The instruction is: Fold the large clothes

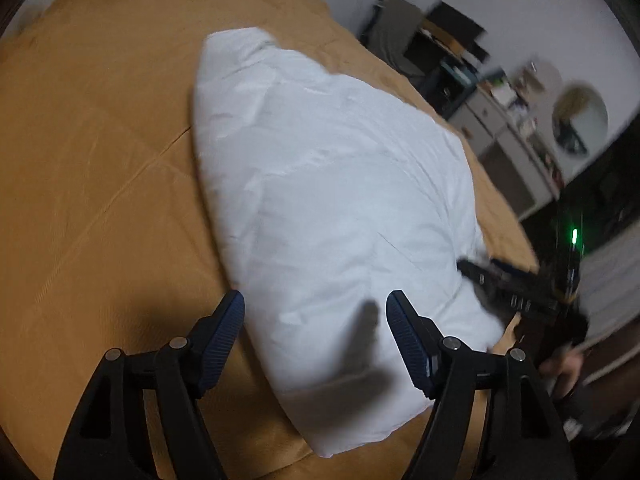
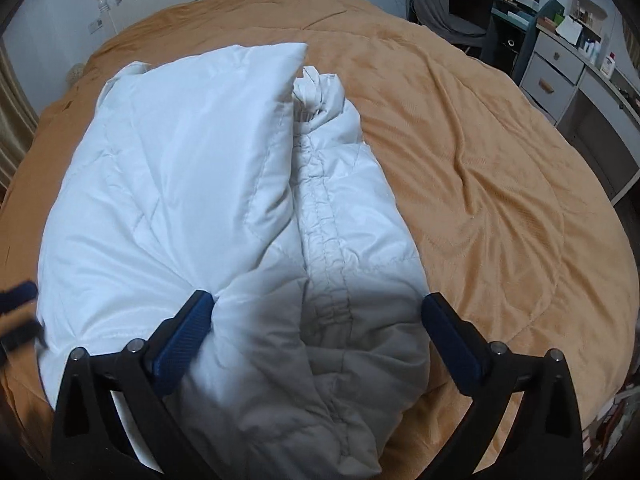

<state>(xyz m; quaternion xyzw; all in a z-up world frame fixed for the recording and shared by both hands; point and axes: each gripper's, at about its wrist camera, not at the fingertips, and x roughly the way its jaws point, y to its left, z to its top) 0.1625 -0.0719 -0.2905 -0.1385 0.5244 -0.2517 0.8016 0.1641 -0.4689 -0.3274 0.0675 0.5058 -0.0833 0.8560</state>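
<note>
White padded jacket (image 2: 208, 208) lies folded on the orange bedspread (image 2: 480, 168); left gripper (image 1: 316, 336) and right gripper (image 2: 316, 336) fingers released.

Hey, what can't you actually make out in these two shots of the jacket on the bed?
- Right gripper, left wrist view: motion blur smears it, so jaw state is unreadable there.
- Jacket hem, right wrist view: cut off by the bottom edge.
- Jacket sleeves: folded under the white padding in both views.
- Shelf clutter, left wrist view: blurred and too small.
- Bed edges: lost at the fisheye rim.

Orange bedspread (image 2: 480, 184), grey chair (image 2: 444, 4), drawers (image 2: 554, 72)
</note>
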